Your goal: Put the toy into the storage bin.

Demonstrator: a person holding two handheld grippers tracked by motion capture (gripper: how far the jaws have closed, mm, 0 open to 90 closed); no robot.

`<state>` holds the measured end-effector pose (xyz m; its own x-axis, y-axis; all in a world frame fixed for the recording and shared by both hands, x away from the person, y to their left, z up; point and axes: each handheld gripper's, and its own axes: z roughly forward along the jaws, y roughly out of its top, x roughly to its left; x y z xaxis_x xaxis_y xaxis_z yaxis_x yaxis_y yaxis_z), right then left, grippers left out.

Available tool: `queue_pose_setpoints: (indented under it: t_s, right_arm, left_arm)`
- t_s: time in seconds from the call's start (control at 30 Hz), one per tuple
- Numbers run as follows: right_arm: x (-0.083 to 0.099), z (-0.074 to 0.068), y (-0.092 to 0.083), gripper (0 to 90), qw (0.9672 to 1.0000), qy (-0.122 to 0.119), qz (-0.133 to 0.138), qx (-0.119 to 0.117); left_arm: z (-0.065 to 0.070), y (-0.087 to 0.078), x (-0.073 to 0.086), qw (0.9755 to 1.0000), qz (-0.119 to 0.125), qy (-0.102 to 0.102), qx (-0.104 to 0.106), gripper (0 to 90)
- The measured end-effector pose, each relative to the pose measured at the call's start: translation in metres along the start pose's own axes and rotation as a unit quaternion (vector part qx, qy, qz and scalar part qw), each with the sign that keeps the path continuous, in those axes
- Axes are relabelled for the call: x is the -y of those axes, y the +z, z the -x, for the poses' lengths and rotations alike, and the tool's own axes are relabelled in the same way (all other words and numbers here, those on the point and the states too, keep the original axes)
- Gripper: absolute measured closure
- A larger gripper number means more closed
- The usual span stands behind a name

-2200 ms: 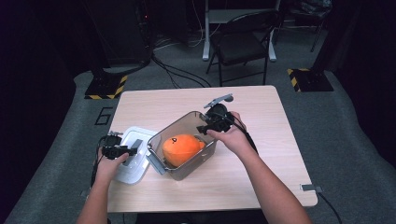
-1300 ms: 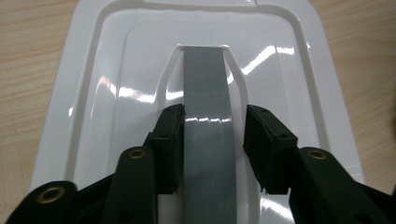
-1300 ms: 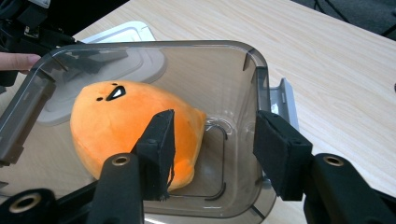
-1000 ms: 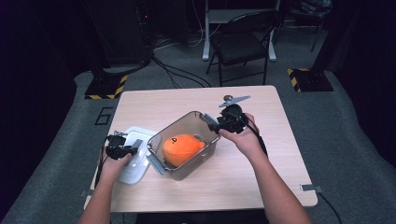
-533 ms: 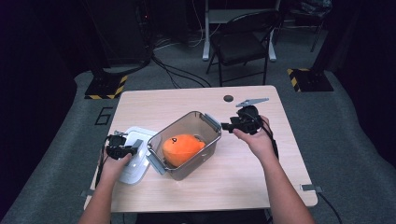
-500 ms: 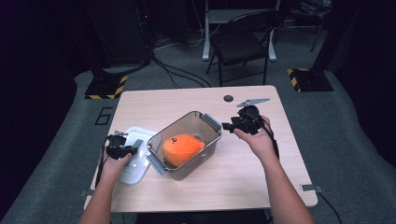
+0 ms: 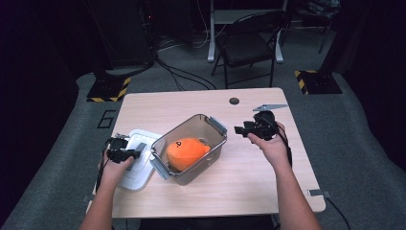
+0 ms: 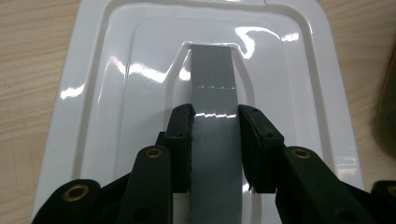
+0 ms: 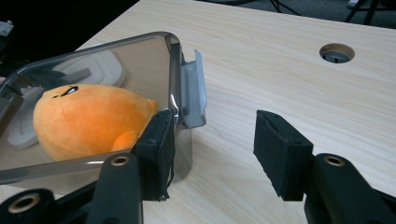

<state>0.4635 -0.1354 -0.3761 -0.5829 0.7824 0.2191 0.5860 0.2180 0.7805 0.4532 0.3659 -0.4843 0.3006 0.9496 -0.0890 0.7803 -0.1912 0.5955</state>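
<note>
step: lifting lid onto box | left claw [image 8: 215,140] clamped on the grey handle [image 8: 214,93] of the white lid [image 7: 136,163], lower left on the table [image 7: 268,182] | right claw [image 9: 212,151] stood apart, empty, right of the box [image 7: 189,148] holding the orange toy [image 7: 186,152] | we judged a level lift, lid squared over the rim, best

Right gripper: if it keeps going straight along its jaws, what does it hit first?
Probably the clear smoky plastic container holding the orange plush toy. The right gripper stands open beside its near corner, and the grey latch lies just ahead of the left jaw. Depth is unclear; the right jaw faces bare wooden table.
</note>
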Motion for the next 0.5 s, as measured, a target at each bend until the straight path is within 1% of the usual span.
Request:
queue_pose_setpoints:
  t_s: [0.13,0.17,0.23,0.27,0.33,0.37,0.5]
  right_arm:
    - [0.0,0.004,-0.004,47.6,1.0,0.002,0.007,0.0]
    - [0.001,0.006,-0.008,47.7,0.9999,0.005,0.012,0.001]
    - [0.001,0.007,-0.01,47.7,0.9999,0.006,0.015,0.0]
    - [0.002,0.009,-0.014,47.7,0.9998,0.007,0.02,0.002]
    - [0.003,0.011,-0.017,47.7,0.9997,0.009,0.023,0.004]
    - [0.003,0.012,-0.018,47.7,0.9997,0.01,0.024,0.005]
    - [0.004,0.014,-0.019,47.7,0.9997,0.01,0.023,0.005]
  left_arm:
    - [-0.002,-0.002,-0.001,1.0,0.0,-0.007,0.0,66.4]
    - [-0.002,-0.002,-0.001,1.0,-0.001,-0.008,0.002,66.4]
    - [-0.003,-0.003,-0.002,0.9999,-0.003,-0.009,0.005,66.4]
    - [-0.003,-0.004,-0.003,0.9999,-0.005,-0.012,0.01,66.4]
    - [-0.004,-0.005,-0.005,0.9999,-0.004,-0.01,0.008,66.4]
    - [-0.004,-0.006,-0.005,0.9999,-0.003,-0.012,0.008,66.4]
    - [-0.005,-0.007,-0.007,0.9999,-0.007,-0.011,0.008,66.4]
